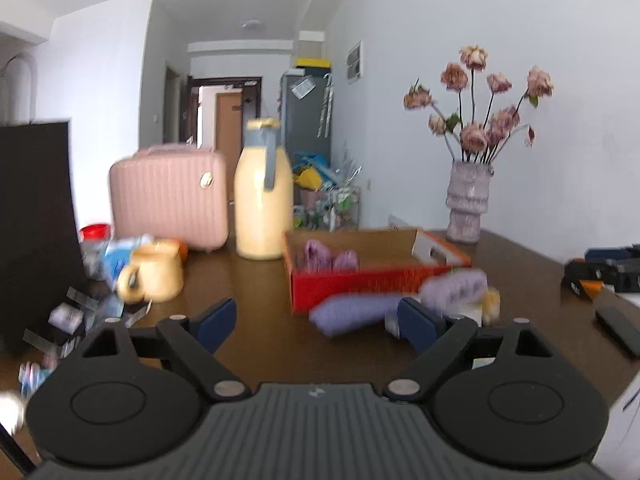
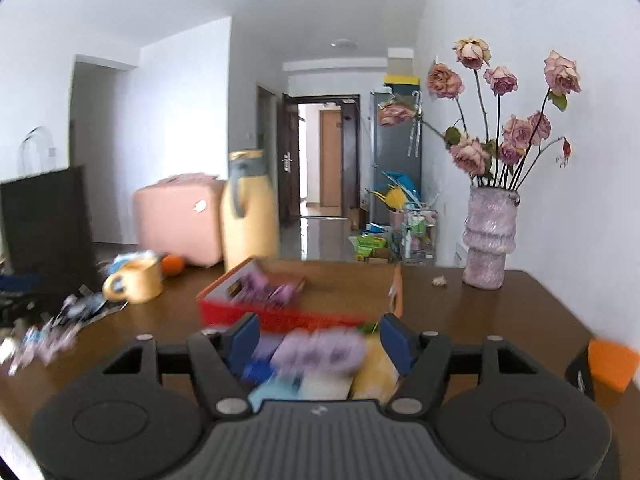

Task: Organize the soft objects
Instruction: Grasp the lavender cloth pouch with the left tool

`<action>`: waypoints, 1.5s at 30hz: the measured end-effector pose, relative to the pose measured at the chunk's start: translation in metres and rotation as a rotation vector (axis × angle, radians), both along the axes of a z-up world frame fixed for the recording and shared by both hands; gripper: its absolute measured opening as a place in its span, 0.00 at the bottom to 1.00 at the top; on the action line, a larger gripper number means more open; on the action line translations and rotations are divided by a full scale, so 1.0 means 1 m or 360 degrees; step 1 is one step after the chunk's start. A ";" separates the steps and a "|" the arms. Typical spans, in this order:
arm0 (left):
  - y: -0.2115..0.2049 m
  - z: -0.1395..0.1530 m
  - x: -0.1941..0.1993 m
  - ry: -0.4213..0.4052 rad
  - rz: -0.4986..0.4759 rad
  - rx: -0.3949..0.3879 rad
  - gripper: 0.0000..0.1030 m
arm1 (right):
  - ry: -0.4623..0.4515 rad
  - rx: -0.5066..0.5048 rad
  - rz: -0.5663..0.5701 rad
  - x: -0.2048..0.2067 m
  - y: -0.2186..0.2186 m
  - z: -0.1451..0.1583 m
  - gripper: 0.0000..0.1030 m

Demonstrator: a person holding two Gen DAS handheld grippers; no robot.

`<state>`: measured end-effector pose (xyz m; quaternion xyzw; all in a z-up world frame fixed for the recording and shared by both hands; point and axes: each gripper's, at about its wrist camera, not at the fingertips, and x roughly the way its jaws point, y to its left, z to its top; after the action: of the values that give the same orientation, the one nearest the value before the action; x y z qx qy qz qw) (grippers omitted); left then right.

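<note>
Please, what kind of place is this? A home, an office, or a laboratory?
Most likely a home, a living or dining room. A brown table holds a vase of dried roses, a yellow mug and a red box with soft purple items. Behind it, a hallway leads to a door.

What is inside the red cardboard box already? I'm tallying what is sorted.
Two purple soft items lie at one end of the red cardboard box. The front wall hides the floor nearest the camera.

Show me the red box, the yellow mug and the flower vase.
red box (image 1: 352, 284), left wrist view, its red front wall.
yellow mug (image 1: 160, 274), left wrist view, its body.
flower vase (image 2: 490, 236), right wrist view, its ribbed middle.
</note>
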<state>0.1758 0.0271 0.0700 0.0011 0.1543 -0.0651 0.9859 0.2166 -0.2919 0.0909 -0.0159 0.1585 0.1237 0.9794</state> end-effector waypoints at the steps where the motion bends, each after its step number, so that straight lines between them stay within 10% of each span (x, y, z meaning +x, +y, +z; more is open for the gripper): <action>1: 0.000 -0.009 -0.008 0.0023 0.0005 -0.0016 0.88 | 0.0014 -0.0020 0.0014 -0.017 0.004 -0.014 0.65; 12: 0.007 -0.033 0.009 0.0192 0.0040 -0.0156 0.88 | 0.0081 0.0136 0.0013 -0.047 0.005 -0.040 0.59; 19: 0.003 -0.041 0.104 0.0306 -0.0007 -0.0326 0.77 | 0.0173 0.0248 0.0134 0.022 0.042 -0.042 0.53; 24: -0.009 -0.059 0.179 0.0359 -0.0102 -0.0219 0.72 | 0.0304 0.0345 0.0128 0.109 0.080 -0.053 0.52; 34: 0.001 -0.090 0.241 0.0508 -0.0278 -0.0378 0.16 | 0.0493 0.0166 -0.0143 0.204 0.121 -0.101 0.50; 45: -0.002 -0.073 0.214 0.0436 -0.0297 -0.0347 0.04 | 0.0407 -0.0082 -0.0065 0.193 0.139 -0.096 0.11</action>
<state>0.3895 0.0254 -0.0025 -0.1003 0.2784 -0.1721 0.9396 0.4101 -0.1528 -0.0051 -0.0220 0.2856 0.1007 0.9528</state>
